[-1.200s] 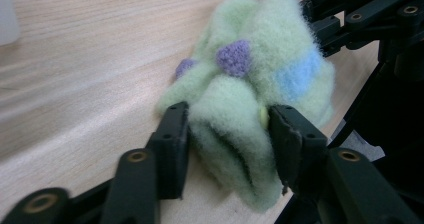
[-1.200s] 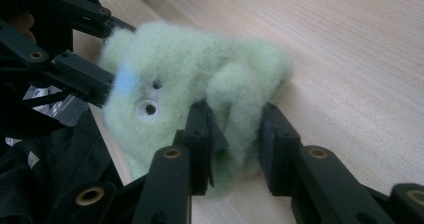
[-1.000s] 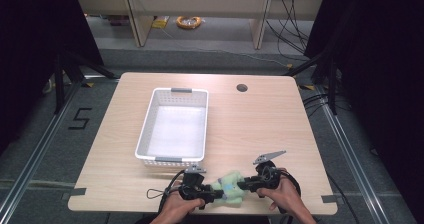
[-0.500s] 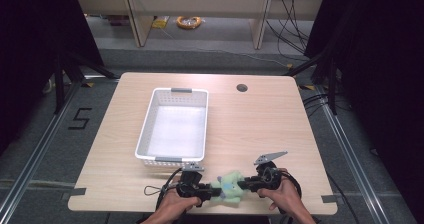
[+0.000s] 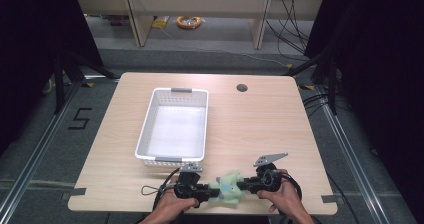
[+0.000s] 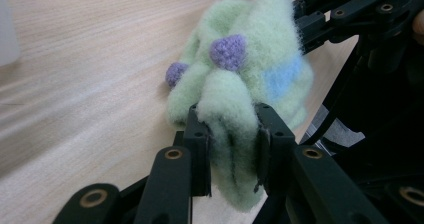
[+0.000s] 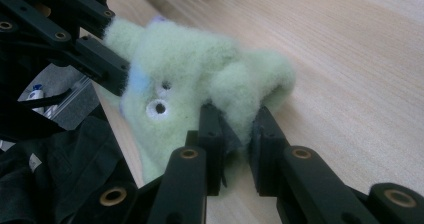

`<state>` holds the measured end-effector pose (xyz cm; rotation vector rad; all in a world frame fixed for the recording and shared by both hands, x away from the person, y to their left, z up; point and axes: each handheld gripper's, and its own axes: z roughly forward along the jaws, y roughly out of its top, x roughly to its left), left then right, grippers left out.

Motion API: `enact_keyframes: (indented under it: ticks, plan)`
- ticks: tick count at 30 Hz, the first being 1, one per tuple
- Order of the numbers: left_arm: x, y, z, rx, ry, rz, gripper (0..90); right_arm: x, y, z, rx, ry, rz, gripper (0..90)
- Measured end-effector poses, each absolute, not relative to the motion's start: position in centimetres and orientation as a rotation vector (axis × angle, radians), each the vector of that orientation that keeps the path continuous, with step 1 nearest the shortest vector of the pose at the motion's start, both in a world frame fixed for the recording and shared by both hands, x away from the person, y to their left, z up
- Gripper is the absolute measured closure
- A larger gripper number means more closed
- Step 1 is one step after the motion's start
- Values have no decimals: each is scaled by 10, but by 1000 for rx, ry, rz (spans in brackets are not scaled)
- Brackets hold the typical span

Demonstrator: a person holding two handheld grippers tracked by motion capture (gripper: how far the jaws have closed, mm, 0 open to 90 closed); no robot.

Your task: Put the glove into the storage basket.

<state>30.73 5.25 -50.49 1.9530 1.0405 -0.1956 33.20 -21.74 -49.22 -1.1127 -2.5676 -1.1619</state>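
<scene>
Plush fabric, pale green with purple knobs and a blue patch, is what both tools have hold of at the near edge of the table (image 5: pixel 280 114). The soft toy (image 5: pixel 228 186) sits between the person's two hands, close to the front rim of the wood. In the left gripper view, the left gripper (image 6: pixel 232 151) has its jaws closed down on a thick fold of the toy, the pile bulging out above and below the pads. In the right gripper view, the right gripper (image 7: pixel 235 144) pinches another lobe of the same toy, with only a narrow gap between its jaws, packed with fleece; the toy's stitched white eye lies just beside that grip.

Judging by the layout, the step in hand is a two-handed lift of the toy toward the basket. To do it well, both grips should stay firm and rise together, so that the fabric is neither stretched nor dragged along the wood. The hands should move at an even pace; if one leads, the fold could slip out of the other. Clearing the near wall calls for height before any travel forward.

Farther back, left of the table's middle, stands the white basket (image 5: pixel 145 149), a perforated plastic bin with a grey handle at each short end. Nothing can be seen inside it; its pale floor is bare.
</scene>
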Motion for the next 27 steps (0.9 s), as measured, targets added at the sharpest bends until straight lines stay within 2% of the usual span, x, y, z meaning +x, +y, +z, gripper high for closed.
enact_keyframes:
  ticks: [27]
  plan:
    - [305, 65, -478, 1924, 968, -182, 709, 326, -208, -459, -1060, -2614, -1262, 792]
